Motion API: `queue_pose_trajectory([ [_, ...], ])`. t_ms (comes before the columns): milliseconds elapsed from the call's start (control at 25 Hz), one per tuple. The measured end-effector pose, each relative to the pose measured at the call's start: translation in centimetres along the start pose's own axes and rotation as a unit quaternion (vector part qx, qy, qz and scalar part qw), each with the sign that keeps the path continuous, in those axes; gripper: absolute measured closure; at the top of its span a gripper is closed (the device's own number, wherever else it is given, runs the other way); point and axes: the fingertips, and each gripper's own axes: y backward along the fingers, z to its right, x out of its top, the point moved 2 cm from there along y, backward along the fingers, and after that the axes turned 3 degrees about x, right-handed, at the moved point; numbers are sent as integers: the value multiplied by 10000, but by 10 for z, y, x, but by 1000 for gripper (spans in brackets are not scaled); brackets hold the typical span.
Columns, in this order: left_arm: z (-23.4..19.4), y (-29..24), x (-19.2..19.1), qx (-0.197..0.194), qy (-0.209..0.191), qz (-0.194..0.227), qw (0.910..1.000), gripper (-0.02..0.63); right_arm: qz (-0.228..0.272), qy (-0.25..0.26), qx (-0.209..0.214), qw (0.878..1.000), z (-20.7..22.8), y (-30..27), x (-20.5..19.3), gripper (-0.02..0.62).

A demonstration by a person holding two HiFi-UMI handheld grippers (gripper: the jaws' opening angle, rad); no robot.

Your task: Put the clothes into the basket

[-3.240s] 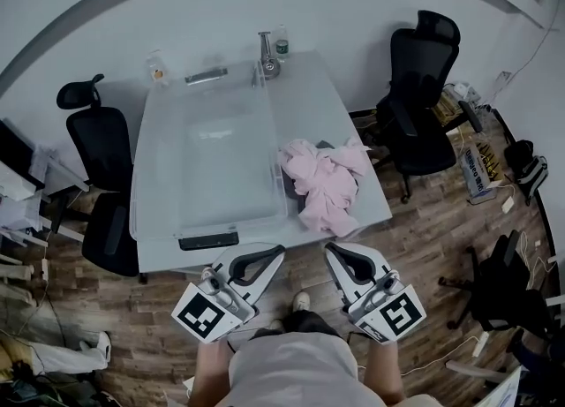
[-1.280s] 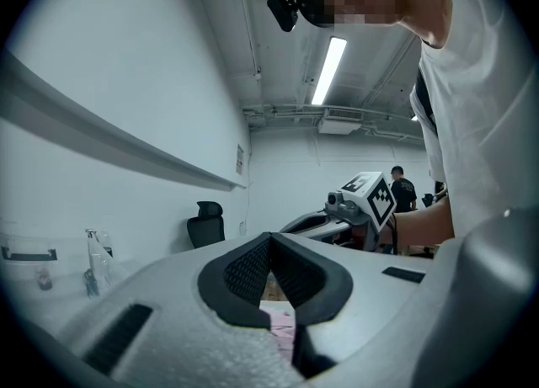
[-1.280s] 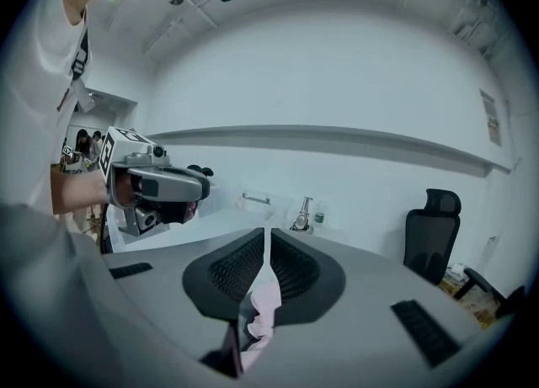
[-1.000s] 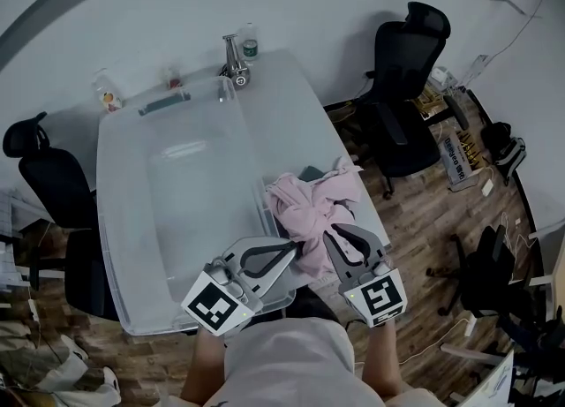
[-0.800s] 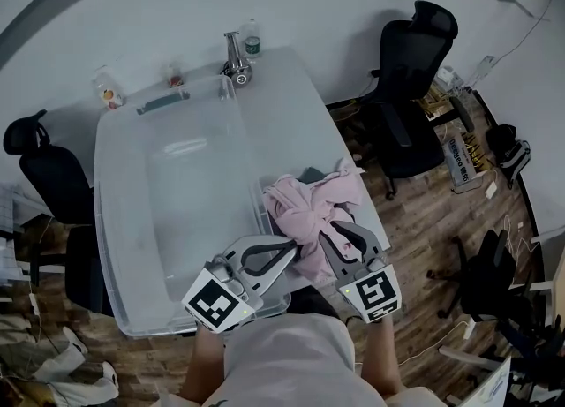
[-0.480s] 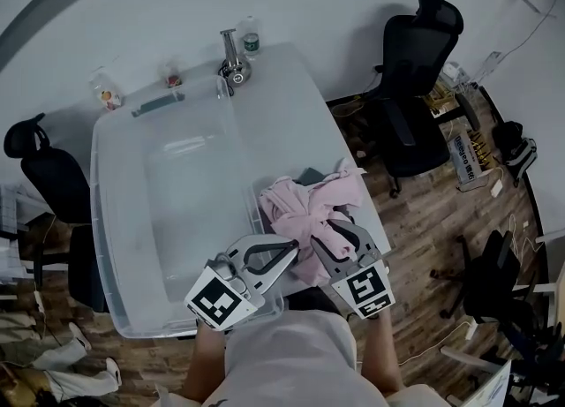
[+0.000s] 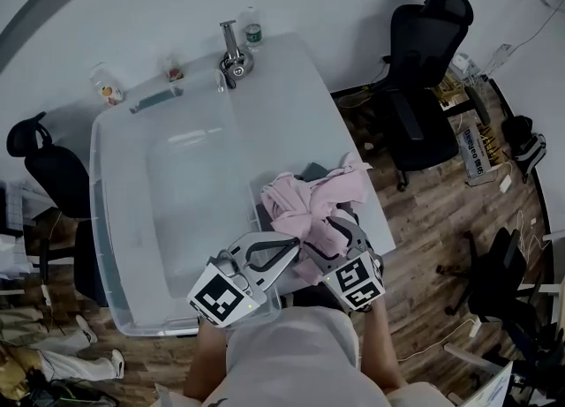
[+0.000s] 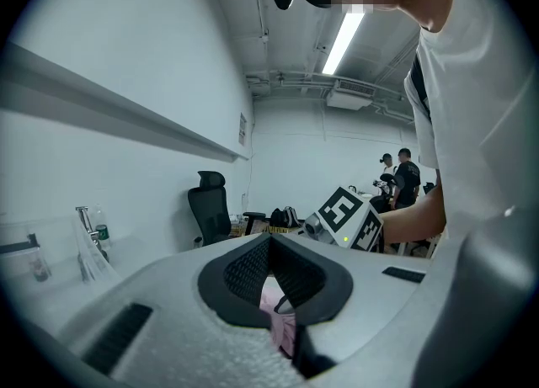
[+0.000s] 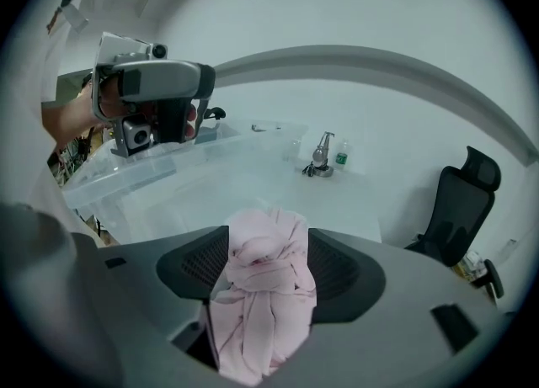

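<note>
A heap of pink clothes (image 7: 305, 198) lies on the white table (image 7: 296, 87), just right of the clear plastic basket (image 7: 95, 220). My right gripper (image 7: 334, 225) is tipped down into the near side of the heap. Its jaws have just been opening, and they stand open with a bunched pink fold (image 9: 261, 294) between them. My left gripper (image 7: 294, 244) hovers over the basket's near right corner, level, shut with its tips together and nothing held. In the left gripper view a bit of pink cloth (image 8: 274, 302) shows below the left gripper (image 8: 269, 240).
A metal tap-like stand (image 7: 231, 56) and small bottles (image 7: 253, 36) stand at the table's far edge. Black office chairs sit at the right (image 7: 424, 61) and left (image 7: 44, 167). People (image 8: 404, 178) stand far back in the room. The table's right edge is close to the clothes.
My right gripper has sunk into the pink heap and its jaws have spread apart round the cloth. The left gripper has shifted slightly and stays shut.
</note>
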Motion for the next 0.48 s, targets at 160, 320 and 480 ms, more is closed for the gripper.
queue_pose_trajectory([
  [160, 0, -5, -5, 9, 89, -85, 9999, 601, -193, -57, 82, 9998, 1, -12, -15, 294],
  [320, -1, -7, -7, -55, 4, -128, 9999, 601, -430, -38, 177, 9989, -1, -27, -28, 236],
  [480, -3, -8, -4, -23, 161, -136, 9998, 601, -642, -63, 361, 9973, -4, -42, -38, 157],
])
